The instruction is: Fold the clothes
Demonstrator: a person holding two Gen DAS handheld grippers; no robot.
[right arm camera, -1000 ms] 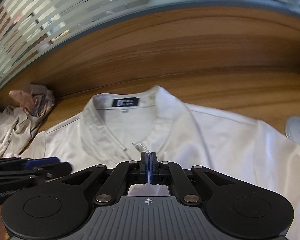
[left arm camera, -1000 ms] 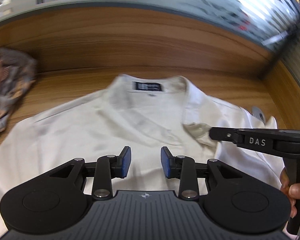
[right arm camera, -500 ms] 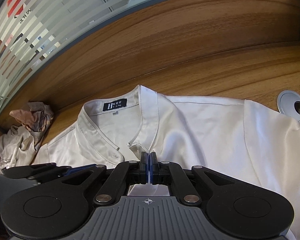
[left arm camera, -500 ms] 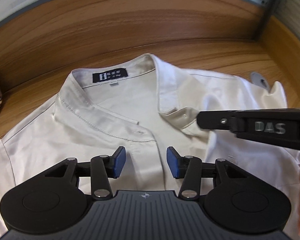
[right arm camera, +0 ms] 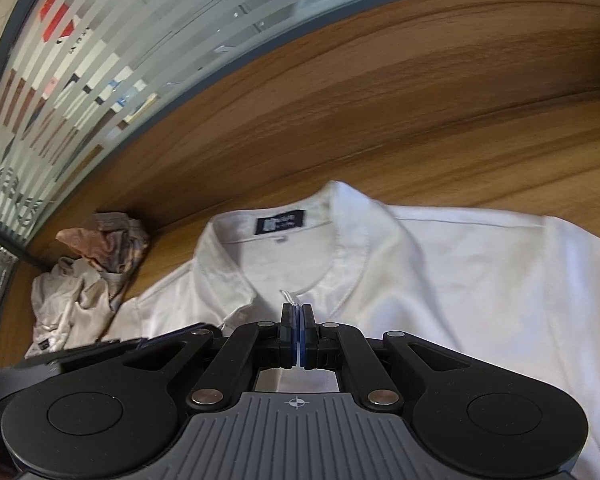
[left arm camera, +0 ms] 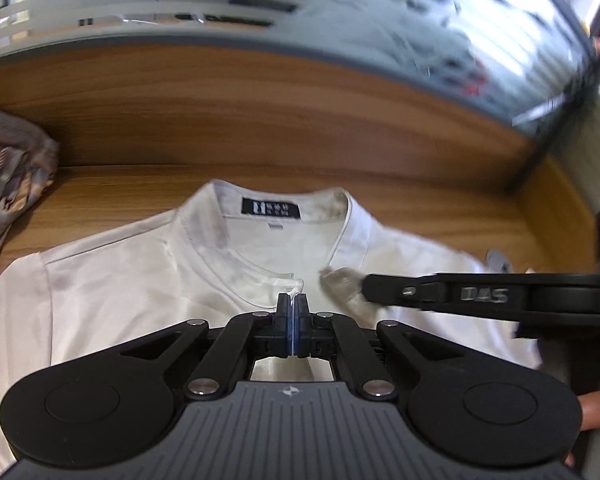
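White collared shirt (left arm camera: 112,300): smooth woven cloth, faint sheen. Brown wood-grain desk top (left arm camera: 260,184): smooth, satin laminate look. Black gripper frames (right arm camera: 296,316): matt plastic, ribbed grey base, shiny metal pins. Crumpled beige-patterned garment (right arm camera: 84,280): soft cloth.

A wooden table (left arm camera: 260,184) carries a spread white shirt (left arm camera: 112,280) and, well apart, crumpled clothes (right arm camera: 88,276).

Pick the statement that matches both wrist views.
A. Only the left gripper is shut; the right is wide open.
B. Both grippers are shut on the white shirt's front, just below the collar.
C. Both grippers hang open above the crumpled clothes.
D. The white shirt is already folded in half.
B: the left gripper and right gripper each have their pads pressed together on the white shirt below its collar.
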